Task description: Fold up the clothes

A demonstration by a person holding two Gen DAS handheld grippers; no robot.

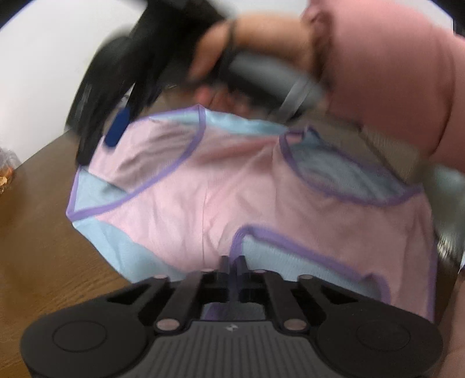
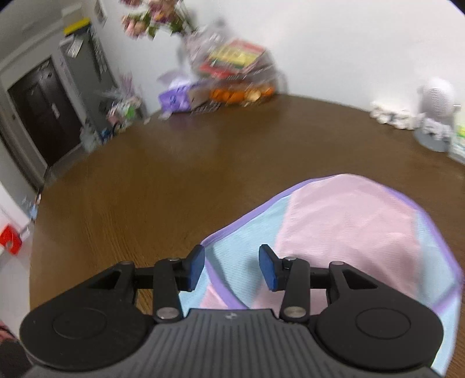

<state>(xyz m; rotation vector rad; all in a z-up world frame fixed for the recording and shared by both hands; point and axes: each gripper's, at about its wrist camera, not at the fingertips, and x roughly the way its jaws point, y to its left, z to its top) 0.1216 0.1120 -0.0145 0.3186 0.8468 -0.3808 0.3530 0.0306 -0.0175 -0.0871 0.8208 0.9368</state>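
Observation:
A pink garment (image 1: 203, 189) with light-blue panels and purple trim lies spread on the brown wooden table (image 1: 43, 232). My left gripper (image 1: 232, 263) is shut on the garment's near edge, and purple trim shows under its jaws. In the left wrist view my right gripper (image 1: 98, 145) hovers blurred over the garment's far left corner, held by a hand (image 1: 232, 43). The right wrist view has my right gripper (image 2: 231, 266) open. Its blue pads (image 2: 196, 267) stand apart above a blue corner of the garment (image 2: 348, 221) without pressing on it.
A pink sleeve (image 1: 392, 72) fills the upper right of the left wrist view. Along the table's far edge (image 2: 174, 174) stand a purple tissue box (image 2: 174, 97), stacked boxes with oranges (image 2: 238, 78), flowers (image 2: 151, 20) and a white device (image 2: 436, 99). A dark door (image 2: 43, 110) is at left.

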